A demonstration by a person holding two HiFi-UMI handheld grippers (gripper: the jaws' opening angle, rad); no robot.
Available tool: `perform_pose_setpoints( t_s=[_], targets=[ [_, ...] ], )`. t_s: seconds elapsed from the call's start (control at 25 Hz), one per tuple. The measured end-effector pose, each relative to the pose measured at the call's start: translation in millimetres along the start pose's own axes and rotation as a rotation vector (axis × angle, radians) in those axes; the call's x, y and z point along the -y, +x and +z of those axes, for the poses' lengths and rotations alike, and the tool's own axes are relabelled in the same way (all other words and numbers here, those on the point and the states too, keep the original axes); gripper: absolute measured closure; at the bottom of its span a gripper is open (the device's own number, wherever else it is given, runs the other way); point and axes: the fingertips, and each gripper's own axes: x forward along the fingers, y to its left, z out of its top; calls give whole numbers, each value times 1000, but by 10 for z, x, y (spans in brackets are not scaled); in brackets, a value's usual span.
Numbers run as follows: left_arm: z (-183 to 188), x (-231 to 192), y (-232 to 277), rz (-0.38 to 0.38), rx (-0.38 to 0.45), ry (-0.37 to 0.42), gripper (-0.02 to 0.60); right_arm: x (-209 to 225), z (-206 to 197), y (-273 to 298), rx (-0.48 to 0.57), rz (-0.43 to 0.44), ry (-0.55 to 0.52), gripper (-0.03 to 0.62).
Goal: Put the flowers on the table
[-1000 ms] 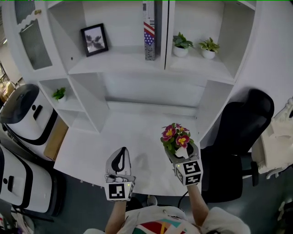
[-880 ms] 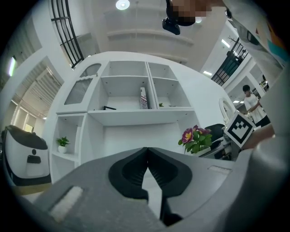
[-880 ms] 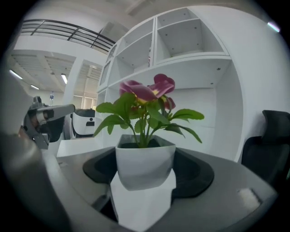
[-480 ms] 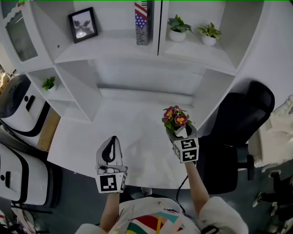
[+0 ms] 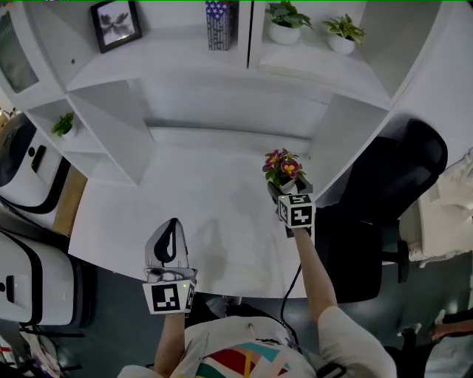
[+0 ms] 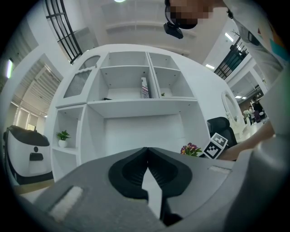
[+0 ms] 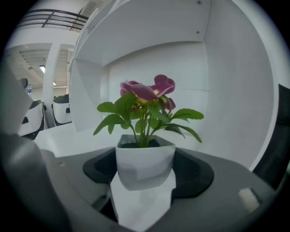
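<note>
The flowers [image 5: 283,165] are pink and red blooms with green leaves in a small white pot [image 7: 145,158]. My right gripper [image 5: 287,190] is shut on that pot, one jaw on each side, and holds it upright over the right part of the white table [image 5: 199,199], close to the shelf unit's right upright panel. I cannot tell whether the pot touches the tabletop. My left gripper [image 5: 168,247] is shut with nothing in it, near the table's front edge. From the left gripper view the flowers [image 6: 190,148] show at the right.
A white shelf unit [image 5: 222,81] rises behind the table with two potted plants [image 5: 284,21], a picture frame [image 5: 115,24] and a flag-patterned box [image 5: 219,21]. A small plant [image 5: 63,124] sits on the left shelf. A black chair [image 5: 388,199] stands right; white machines [image 5: 22,166] stand left.
My right gripper has carried the flowers farther from me, deeper over the table's right side. The left gripper stays low at the front edge. The head view has shifted.
</note>
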Motion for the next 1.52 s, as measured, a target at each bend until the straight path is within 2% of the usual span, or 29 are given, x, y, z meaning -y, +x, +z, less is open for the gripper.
perform_pose_setpoints(
  t_s=[0.48,0.76,1.12,1.36,1.52],
  targets=[
    [-170,-31,67,-9,-57,13,578,297,-295,632,-118,-24,30,241],
    [-265,-46,64,-4,-86,15,578,402,-540,806,-185,-35,52,241],
    [-337,-187,-15,30,-107,8,578,360,-673,805,-192,-52,7,241],
    [-283,-255,22,35,-73,24,578,481,-734,773,-193,-90,63,241],
    [-332,-408,-163,75,-96,8,578,417,-901,714,-188,-79,125,243]
  ],
)
